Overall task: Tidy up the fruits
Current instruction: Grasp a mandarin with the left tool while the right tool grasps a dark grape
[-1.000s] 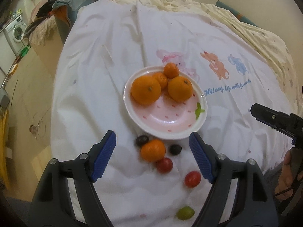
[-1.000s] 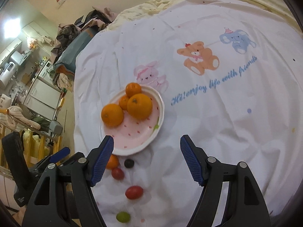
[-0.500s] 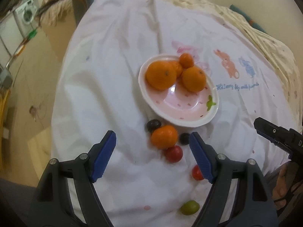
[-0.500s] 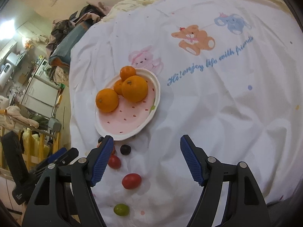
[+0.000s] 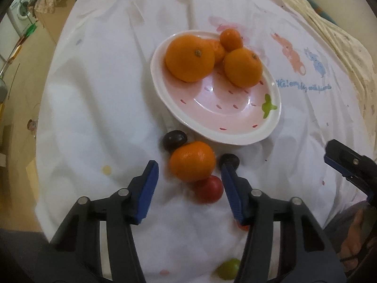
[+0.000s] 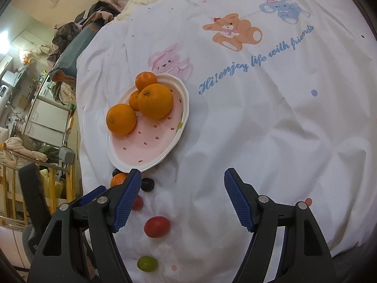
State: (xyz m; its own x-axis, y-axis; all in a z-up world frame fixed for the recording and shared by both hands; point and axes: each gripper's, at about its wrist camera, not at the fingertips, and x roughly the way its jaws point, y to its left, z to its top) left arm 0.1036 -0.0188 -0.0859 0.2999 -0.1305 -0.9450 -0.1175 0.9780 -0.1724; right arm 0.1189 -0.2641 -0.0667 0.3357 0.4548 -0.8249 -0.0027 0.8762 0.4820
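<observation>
Orange mandarin (image 5: 192, 160) lies loose on the white printed sheet (image 5: 94, 94), just short of the pink plate (image 5: 271, 122), between the wide-open left gripper (image 5: 189, 176). Risk: soft bedding lets it roll; the right pad crowds a dark grape (image 5: 229, 160). Right gripper (image 6: 182, 184) wide, empty. Cluttered room beyond

home bedroom | cartoon bedsheet (image 6: 259, 118) | washing machine (image 5: 20, 11) | clothes pile (image 6: 70, 33)

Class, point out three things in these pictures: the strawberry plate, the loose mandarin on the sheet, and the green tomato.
strawberry plate (image 5: 226, 108), left wrist view, bare pink centre.
loose mandarin (image 5: 192, 160), left wrist view, middle of its peel.
green tomato (image 6: 147, 263), right wrist view, middle of its skin.
</observation>
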